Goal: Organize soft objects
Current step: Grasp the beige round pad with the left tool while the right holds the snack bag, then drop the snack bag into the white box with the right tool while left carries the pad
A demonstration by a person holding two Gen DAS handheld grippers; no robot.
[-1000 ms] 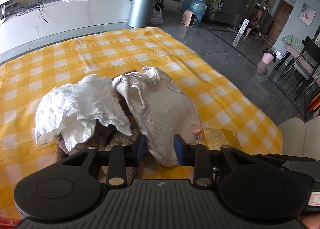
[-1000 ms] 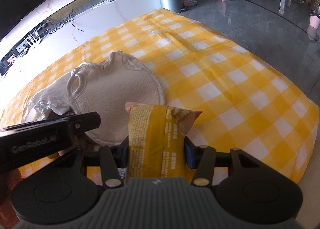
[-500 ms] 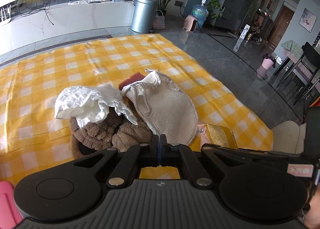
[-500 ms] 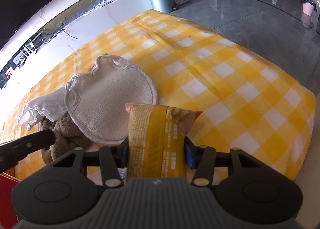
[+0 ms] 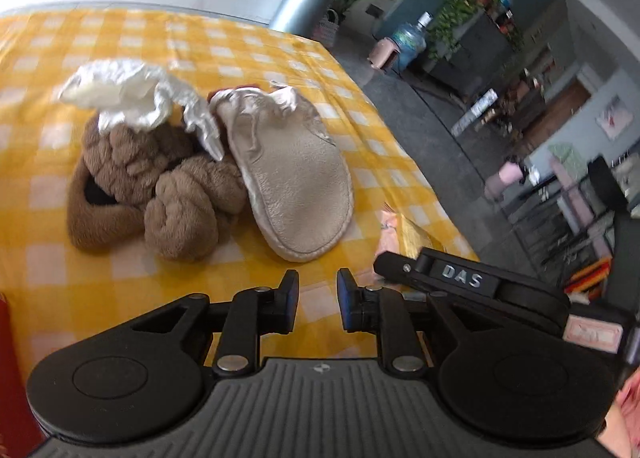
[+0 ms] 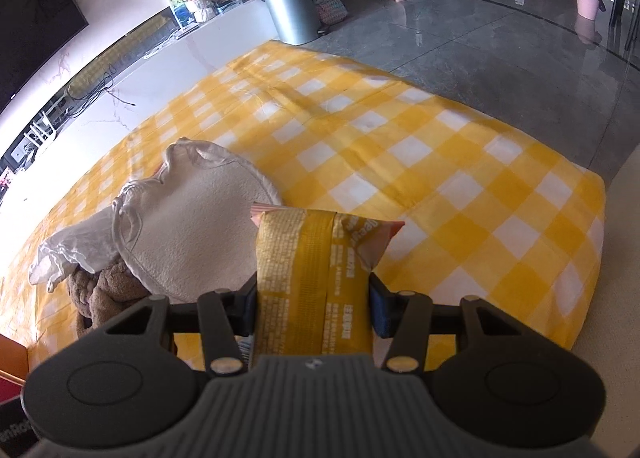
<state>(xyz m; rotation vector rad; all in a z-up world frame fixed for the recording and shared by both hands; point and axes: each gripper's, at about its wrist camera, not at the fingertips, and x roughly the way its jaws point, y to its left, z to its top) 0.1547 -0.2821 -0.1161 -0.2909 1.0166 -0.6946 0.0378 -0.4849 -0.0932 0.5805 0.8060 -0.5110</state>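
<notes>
2 black fingers of the left gripper [image 5: 318,304] stand a little apart with nothing between them, having just been opening over the yellow-and-white checked cloth [image 5: 248,46]. In the left wrist view a cream oval fleece pad [image 5: 296,186] lies just beyond, its long axis running from 11 o'clock to 5 o'clock, rounded end nearest the gripper. At its 9 o'clock sits a brown plush heap [image 5: 160,186], touching it, with a crumpled white cloth [image 5: 132,98] on top. A grey metal bin [image 5: 302,4] stands on the floor at 12 o'clock.

In the right wrist view the right gripper [image 6: 312,304] is clamped on a yellow foil snack packet [image 6: 310,278], whose long axis points straight ahead to 12 o'clock, above the cloth. Grey glossy floor tiles [image 6: 500,42] spread to 1 o'clock.
</notes>
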